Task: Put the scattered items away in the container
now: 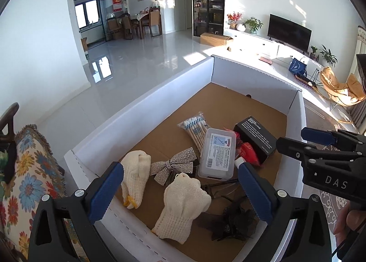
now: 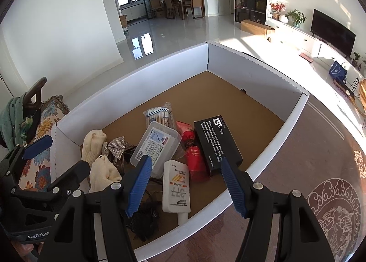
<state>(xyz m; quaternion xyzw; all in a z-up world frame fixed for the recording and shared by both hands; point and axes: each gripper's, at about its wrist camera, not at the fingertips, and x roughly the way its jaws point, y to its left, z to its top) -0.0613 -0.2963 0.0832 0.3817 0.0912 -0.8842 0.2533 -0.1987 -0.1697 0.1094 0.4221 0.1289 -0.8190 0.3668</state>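
A white cardboard box (image 1: 160, 102) (image 2: 137, 83) with a brown floor holds the items. My left gripper (image 1: 180, 179) hangs open over its near end, above two cream gloves (image 1: 183, 202) and a rhinestone bow (image 1: 173, 166). Nothing is between its pads. Further in lie a clear plastic case (image 1: 217, 154), a pack of cotton swabs (image 1: 196, 129), a red packet (image 1: 249, 152) and a black soap box (image 1: 256, 140). My right gripper (image 2: 185, 177) is open above a white sunscreen tube (image 2: 176, 188), its pads clear of it. A black lace piece (image 1: 231, 220) lies near the front wall.
The box stands on a dark wooden table (image 2: 297, 159) with a white pattern at the right. A floral cushion (image 1: 27, 170) and a chair back sit to the left. Beyond are a glossy white floor, a TV unit and a dining area.
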